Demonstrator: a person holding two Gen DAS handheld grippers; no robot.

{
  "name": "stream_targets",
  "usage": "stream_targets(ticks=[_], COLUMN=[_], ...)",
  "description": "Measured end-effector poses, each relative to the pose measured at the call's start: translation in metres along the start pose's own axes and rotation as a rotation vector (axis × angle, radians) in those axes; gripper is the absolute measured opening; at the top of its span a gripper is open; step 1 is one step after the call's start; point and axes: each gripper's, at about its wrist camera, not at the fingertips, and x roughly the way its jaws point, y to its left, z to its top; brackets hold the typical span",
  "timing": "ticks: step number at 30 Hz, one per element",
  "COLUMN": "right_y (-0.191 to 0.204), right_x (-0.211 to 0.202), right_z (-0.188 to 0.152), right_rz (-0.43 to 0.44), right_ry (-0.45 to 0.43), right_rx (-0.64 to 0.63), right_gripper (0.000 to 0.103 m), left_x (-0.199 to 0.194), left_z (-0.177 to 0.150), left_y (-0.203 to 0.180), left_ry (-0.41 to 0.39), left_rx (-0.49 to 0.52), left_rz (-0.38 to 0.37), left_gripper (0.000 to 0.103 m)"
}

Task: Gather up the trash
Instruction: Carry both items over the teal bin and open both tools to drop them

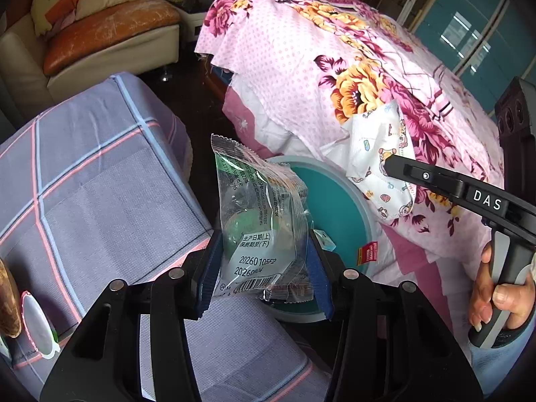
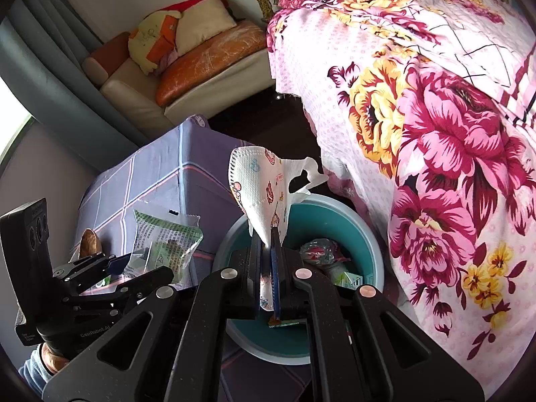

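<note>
L gripper clamped on clear snack wrapper, held upright above teal bin. R gripper pinched shut on printed face mask, also over bin, trash already inside. Behind: plaid-covered table, floral bedspread, armchair far back.

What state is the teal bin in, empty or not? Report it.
Not empty. The right wrist view shows the teal bin already holding a crumpled wrapper and a small green carton. How full cannot be told.
</note>
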Motion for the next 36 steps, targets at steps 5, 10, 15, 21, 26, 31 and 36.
stream_targets(ticks=[5, 10, 15, 21, 26, 31, 36], right_y=[-0.004, -0.006, -0.005, 0.005, 0.014, 0.020, 0.025], right_x=[0.002, 0.001, -0.002, -0.001, 0.004, 0.012, 0.022], right_z=[0.000, 0.000, 0.001, 0.002, 0.000, -0.004, -0.005], right_rz=[-0.011, -0.025, -0.038, -0.048, -0.055, -0.055, -0.039], right_ry=[0.007, 0.010, 0.008, 0.013, 0.029, 0.056, 0.095], right_rx=[0.008, 0.014, 0.013, -0.006, -0.018, -0.021, -0.010], right_gripper=[0.005, 0.005, 0.005, 0.005, 0.005, 0.006, 0.009], left_x=[0.011, 0.014, 0.006, 0.000, -0.007, -0.013, -0.021], left_z=[0.001, 0.003, 0.003, -0.002, -0.007, -0.011, -0.015], left_y=[-0.005, -0.010, -0.010, 0.002, 0.012, 0.023, 0.036], left_ry=[0.021, 0.030, -0.009, -0.015, -0.016, -0.017, -0.028], left_rx=[0.010, 0.021, 0.020, -0.018, -0.042, -0.056, -0.076], left_rz=[-0.003, -0.005, 0.012, 0.009, 0.010, 0.015, 0.015], left_gripper=[0.051, 0.070, 0.087, 0.092, 0.093, 0.093, 0.093])
